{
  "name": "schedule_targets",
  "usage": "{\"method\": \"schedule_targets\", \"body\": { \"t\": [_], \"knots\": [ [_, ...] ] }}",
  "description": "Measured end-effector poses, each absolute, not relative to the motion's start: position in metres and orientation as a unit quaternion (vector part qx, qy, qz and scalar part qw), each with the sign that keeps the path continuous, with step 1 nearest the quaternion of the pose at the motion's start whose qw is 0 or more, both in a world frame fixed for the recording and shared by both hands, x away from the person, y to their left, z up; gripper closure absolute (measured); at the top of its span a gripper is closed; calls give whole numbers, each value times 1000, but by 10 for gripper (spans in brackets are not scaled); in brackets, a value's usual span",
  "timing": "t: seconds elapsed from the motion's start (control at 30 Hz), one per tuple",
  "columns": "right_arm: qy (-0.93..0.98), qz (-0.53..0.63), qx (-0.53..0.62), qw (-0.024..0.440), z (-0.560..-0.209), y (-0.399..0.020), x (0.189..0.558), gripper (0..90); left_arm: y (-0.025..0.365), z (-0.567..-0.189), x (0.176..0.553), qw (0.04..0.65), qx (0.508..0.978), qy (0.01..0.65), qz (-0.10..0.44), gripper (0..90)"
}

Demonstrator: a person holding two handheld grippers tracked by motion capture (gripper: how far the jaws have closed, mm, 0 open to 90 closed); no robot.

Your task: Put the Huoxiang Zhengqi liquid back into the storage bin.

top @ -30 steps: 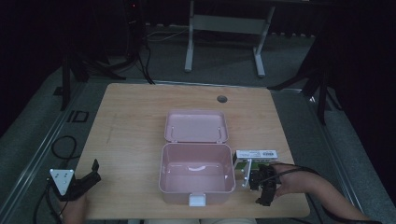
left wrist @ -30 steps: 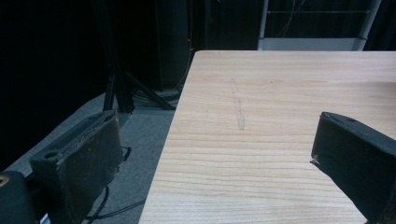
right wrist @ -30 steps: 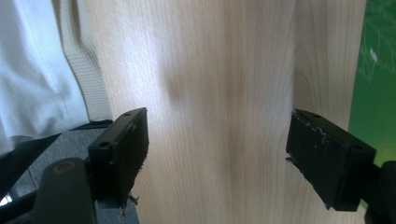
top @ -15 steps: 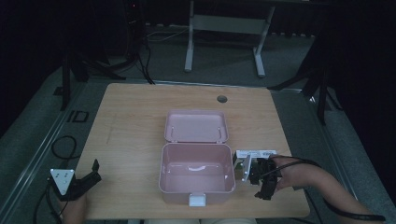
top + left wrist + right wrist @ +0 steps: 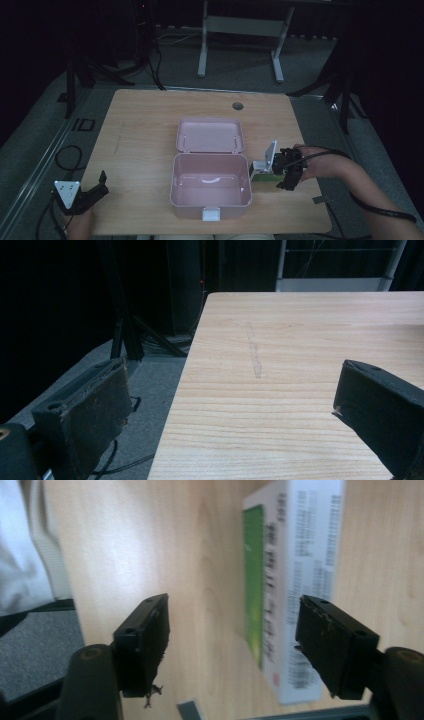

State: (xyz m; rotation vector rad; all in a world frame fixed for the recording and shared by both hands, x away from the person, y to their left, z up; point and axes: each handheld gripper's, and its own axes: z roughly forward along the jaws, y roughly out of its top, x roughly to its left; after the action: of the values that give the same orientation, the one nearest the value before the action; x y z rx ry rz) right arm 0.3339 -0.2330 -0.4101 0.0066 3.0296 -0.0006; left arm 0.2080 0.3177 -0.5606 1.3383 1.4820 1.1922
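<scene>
An open pink case point(image 5: 210, 199) sits mid-table with its lid point(image 5: 210, 135) laid back. Just to its right is a white and green carton point(image 5: 263, 173), one white face tilted up. My right gripper point(image 5: 279, 168) hovers at the carton, held by a hand from the right. In the right gripper view the carton point(image 5: 300, 555) lies beyond the gap, near the right-hand jaw and well apart from the left-hand one. These jaws have just been closing, and my right gripper point(image 5: 235, 611) stays open. My left gripper point(image 5: 101, 183) rests open at the front left corner, and the left gripper point(image 5: 235, 375) view has bare wood between the jaws.
The wooden table point(image 5: 145, 130) has a round cable hole point(image 5: 237, 106) near its back edge. A grey table frame point(image 5: 240, 30) stands on the floor behind. Cables point(image 5: 65, 155) lie on the floor at the left. The table's left edge point(image 5: 185, 370) runs close to my left gripper.
My right gripper has risen and moved toward the back of the table, with its jaws narrower. The carton's white face now looks tipped up. The left gripper has kept still.
</scene>
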Motion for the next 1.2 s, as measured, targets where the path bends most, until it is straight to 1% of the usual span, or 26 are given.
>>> {"method": "schedule_targets", "body": {
  "t": [0.27,0.5,0.53,0.67,0.83,0.87,1.2],
  "knots": [
    [998,-6,8,66,-409,-235,360,333,318,-561,208,397,529,584,471,22],
    [998,-19,14,63,-417,-233,377,358,317,-561,208,395,531,583,471,22],
    [998,-25,16,57,-422,-232,382,367,317,-561,208,396,531,583,470,22],
    [999,-33,15,38,-431,-229,386,398,317,-561,208,396,531,583,470,22],
    [999,-34,9,29,-440,-224,387,414,317,-561,208,395,532,583,470,22],
    [999,-38,7,21,-445,-222,387,436,317,-561,208,395,533,583,470,22],
    [999,-51,3,11,-463,-222,389,479,317,-561,209,395,533,582,470,22]
  ]
}}
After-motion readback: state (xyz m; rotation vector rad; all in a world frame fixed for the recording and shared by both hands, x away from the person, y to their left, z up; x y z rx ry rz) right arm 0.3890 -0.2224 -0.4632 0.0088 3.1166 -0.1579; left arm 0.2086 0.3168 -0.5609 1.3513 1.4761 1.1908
